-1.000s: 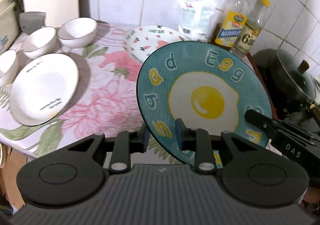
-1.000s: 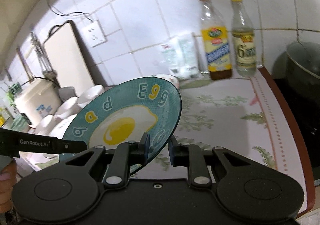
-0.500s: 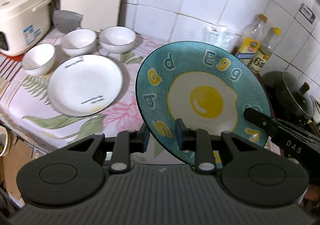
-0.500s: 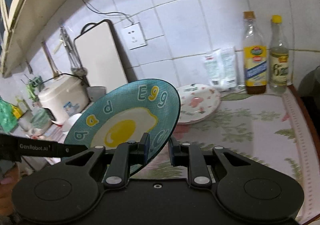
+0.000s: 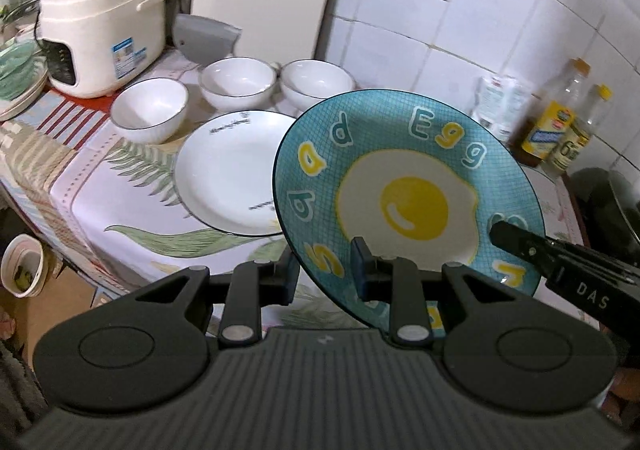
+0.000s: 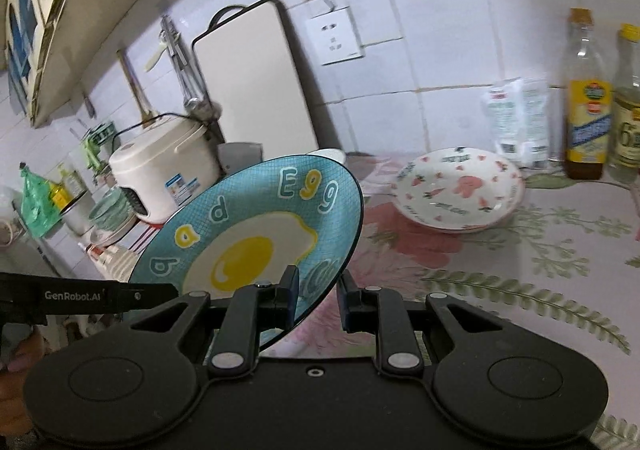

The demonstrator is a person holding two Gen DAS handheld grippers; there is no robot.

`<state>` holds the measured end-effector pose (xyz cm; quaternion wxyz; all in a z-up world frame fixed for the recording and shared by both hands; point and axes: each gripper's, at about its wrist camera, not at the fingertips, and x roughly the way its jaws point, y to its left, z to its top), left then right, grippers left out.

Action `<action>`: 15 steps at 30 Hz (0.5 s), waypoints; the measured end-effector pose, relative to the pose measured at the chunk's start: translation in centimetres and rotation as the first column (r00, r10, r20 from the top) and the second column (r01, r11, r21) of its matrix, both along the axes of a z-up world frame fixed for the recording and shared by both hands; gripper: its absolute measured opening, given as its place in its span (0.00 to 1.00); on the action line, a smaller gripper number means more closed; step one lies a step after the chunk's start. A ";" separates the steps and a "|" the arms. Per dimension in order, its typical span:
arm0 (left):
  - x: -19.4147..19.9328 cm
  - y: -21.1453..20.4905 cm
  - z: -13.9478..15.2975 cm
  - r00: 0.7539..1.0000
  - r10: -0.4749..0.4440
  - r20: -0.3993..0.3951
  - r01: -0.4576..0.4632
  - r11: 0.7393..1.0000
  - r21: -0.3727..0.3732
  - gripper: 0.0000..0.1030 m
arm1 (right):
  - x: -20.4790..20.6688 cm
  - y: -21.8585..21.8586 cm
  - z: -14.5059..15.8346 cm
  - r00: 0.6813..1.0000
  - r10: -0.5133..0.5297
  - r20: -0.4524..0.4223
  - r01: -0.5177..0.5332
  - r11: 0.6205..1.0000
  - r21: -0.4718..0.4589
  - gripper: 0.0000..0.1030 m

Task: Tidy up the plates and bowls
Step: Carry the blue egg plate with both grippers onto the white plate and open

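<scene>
A teal plate with a fried-egg picture (image 5: 408, 202) is held up tilted above the counter; it also shows in the right wrist view (image 6: 256, 234). My left gripper (image 5: 325, 271) is shut on its near rim. My right gripper (image 6: 318, 300) is shut on its opposite rim and shows at the right of the left wrist view (image 5: 560, 270). A white plate (image 5: 228, 174) lies on the floral cloth, with three white bowls (image 5: 150, 112) (image 5: 238, 80) (image 5: 316, 82) behind it. A strawberry-pattern plate (image 6: 458, 188) lies near the back wall.
A white rice cooker (image 5: 100, 38) stands at the left with green dishes (image 5: 16, 74) beside it. A cutting board (image 6: 256, 78) leans on the tiled wall. Two bottles (image 6: 588, 106) (image 6: 628, 110) and a bag (image 6: 516, 118) stand at the back right. A dark pot (image 5: 612, 210) sits far right.
Both grippers have carried the egg plate leftward and up; the rice cooker, white plate and bowls have come into fuller view. The grips on the plate are unchanged.
</scene>
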<state>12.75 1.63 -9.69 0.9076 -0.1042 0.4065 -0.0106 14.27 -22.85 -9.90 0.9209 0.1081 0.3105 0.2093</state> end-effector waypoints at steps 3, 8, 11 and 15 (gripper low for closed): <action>0.3 1.6 -0.3 1.000 0.025 -0.005 -0.026 1.000 -0.015 0.24 | 1.1 1.5 0.0 1.000 0.029 0.000 -0.029 0.999 -0.013 0.24; 1.7 3.8 -1.4 0.997 0.071 -0.008 -0.071 0.997 -0.006 0.24 | 3.2 3.6 -0.8 0.996 0.088 -0.009 -0.088 0.996 -0.011 0.25; 2.6 5.3 -2.3 0.995 0.099 -0.026 -0.099 0.995 -0.003 0.24 | 4.7 4.9 -1.9 0.994 0.105 -0.029 -0.105 0.994 0.010 0.25; 3.9 7.3 -4.0 0.988 0.138 -0.064 -0.139 0.990 -0.013 0.24 | 6.6 6.7 -3.6 0.991 0.122 -0.064 -0.119 0.992 0.043 0.25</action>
